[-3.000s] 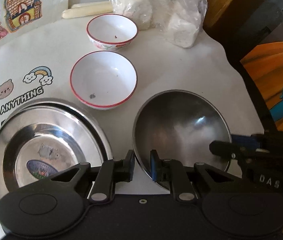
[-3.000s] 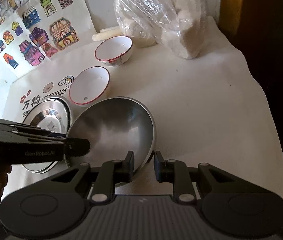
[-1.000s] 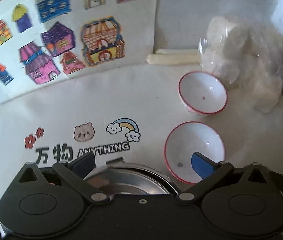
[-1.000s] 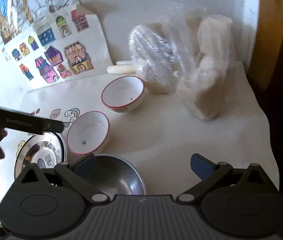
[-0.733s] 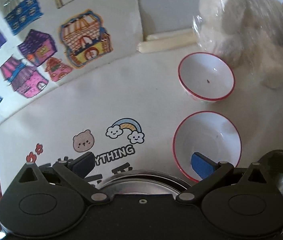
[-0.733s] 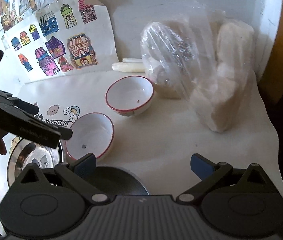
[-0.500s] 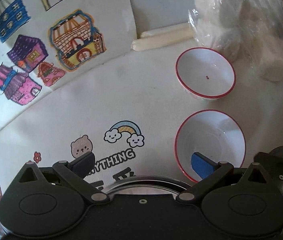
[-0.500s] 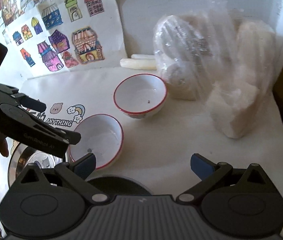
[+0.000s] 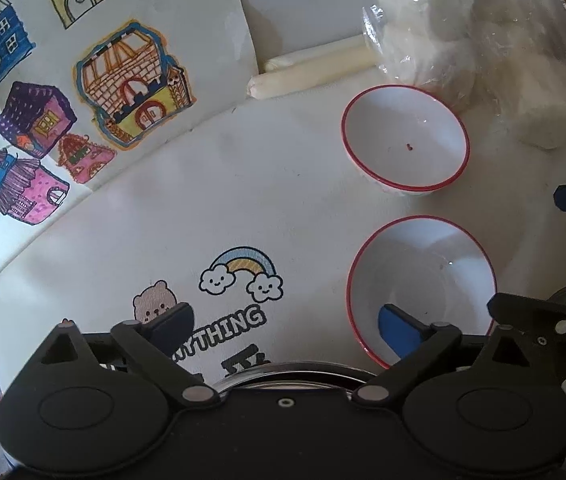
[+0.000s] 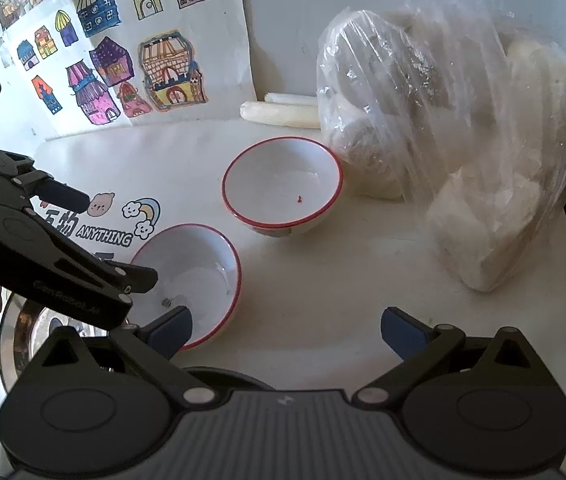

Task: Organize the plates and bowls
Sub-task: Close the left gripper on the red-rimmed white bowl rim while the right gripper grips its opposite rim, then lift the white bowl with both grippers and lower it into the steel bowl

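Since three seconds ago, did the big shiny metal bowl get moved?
Cannot tell. The red-rimmed bowls sit where they did near the rainbow sticker, but only a dark sliver of the metal bowl shows behind the right tongs.

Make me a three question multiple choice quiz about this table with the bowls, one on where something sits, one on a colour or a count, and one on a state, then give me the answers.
1. Where is the clear plastic bag?
A. Beside the far bowl
B. Inside the near bowl
C. On the rainbow print

2. What colour are the rims of the two white bowls?
A. Blue
B. Red
C. Green

3. How is the right gripper?
A. Shut on a bowl
B. Shut on the bag
C. Open, with nothing between its fingers

Answers:
1. A: the bag stands against the wall, right next to the far bowl.
2. B: a thin red line rings each bowl's edge.
3. C: its blue pads stand wide apart over bare tablecloth.
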The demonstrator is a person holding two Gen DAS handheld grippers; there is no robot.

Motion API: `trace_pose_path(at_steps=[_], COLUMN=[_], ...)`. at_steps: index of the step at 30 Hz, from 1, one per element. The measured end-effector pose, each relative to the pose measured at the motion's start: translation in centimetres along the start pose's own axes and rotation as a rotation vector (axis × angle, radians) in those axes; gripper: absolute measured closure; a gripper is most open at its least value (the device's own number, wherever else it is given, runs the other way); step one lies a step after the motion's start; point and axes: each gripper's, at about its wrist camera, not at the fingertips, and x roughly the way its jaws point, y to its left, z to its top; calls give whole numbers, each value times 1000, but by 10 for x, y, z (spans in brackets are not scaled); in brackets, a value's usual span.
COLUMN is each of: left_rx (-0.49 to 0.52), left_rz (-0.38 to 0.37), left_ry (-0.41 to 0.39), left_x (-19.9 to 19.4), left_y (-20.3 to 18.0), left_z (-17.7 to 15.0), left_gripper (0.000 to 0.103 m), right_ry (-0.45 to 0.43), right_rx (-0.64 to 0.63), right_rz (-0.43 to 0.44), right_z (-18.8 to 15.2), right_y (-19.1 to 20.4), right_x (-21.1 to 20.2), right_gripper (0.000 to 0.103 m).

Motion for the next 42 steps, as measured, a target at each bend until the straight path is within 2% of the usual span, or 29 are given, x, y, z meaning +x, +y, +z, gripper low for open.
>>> trace_pose_path(at_steps=[8,10,12,14,15,18,21,25,33,42], left_rx=[-4,-7,-22,-42,-49,-63,-96,-148,-250,-352], left_rz=[-36,-54,-100,-133,-141,-162,-186,-226,-255,-282], left_ry=[1,2,8,10,7,-3,7,25,42,-29], left_x=[-1,-2,-1,-1,-2,-3,-1,1,-3,-38], left_y=[-4,-5,-5,-4,-4,-3,0,4,6,15], left_z=[1,1,0,0,-1,-3,-4,-7,-10,2], left_gripper=[19,24,42,53,60,75,85,91,96,97], right_ry=[2,6,12,20,20,21,32,51,57,-42], right_rx=[-6,-7,-7,1,11,22,40,64,149,178], right_rz=[26,32,33,47,60,84,118,142,157,159], right_z=[1,1,1,1,1,1,3,6,8,13], right_y=[6,7,8,8,7,8,8,11,2,-5], right_x=[5,6,7,8,9,10,13,17,21,-13], right_gripper=[11,19,24,33,41,54,71,86,92,95])
